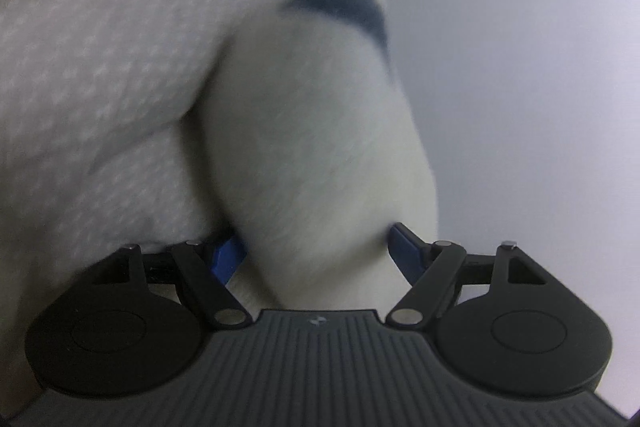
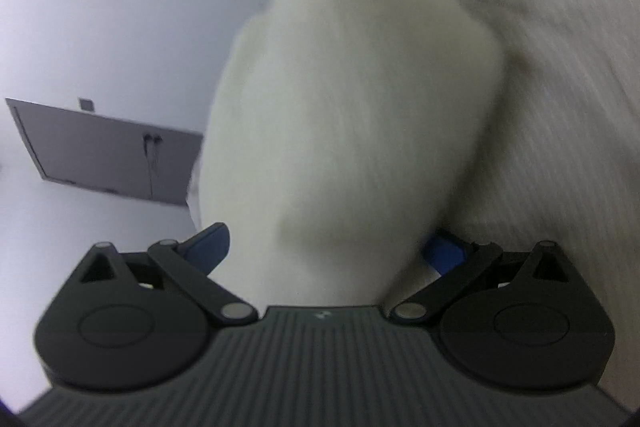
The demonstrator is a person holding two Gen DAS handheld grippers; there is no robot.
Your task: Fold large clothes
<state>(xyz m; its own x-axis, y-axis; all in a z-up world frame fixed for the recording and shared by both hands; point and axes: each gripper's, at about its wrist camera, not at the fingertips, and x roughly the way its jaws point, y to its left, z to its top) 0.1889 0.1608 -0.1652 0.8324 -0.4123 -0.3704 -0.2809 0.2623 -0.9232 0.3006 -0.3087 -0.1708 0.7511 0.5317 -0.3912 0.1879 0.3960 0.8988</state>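
The blue fingers [image 1: 230, 259] of the left gripper [image 1: 316, 251] stand well apart with a thick roll of white garment [image 1: 320, 147] bulging up between them; the cloth fills the gap from one finger to the other, but the picture is blurred and I cannot tell whether the pads truly press on it or the cloth merely sits there. The right gripper [image 2: 326, 247] looks much the same: its blue fingers [image 2: 210, 243] are spread wide, and a fat fold of the same white garment [image 2: 344, 115] swells between them (whether it is pinched or only lying in the gap, I cannot tell from here).

Just past the left gripper, the fold it carries shows a dark blue curved band [image 1: 344, 7] near its far end. To the left of that fold more of the garment hangs or lies in a big mass with a waffle-like knit texture [image 1: 92, 67], filling that whole side of the view. To the right is only a plain pale surface [image 1: 520, 87], too featureless to say what it is.

Beyond the right gripper, the garment spreads away to the right in soft ribbed folds [image 2: 560, 107]. To the left, farther off, a grey panel [image 2: 104, 151] sits tilted against a pale wall [image 2: 120, 7], with a small dark mark on its face.
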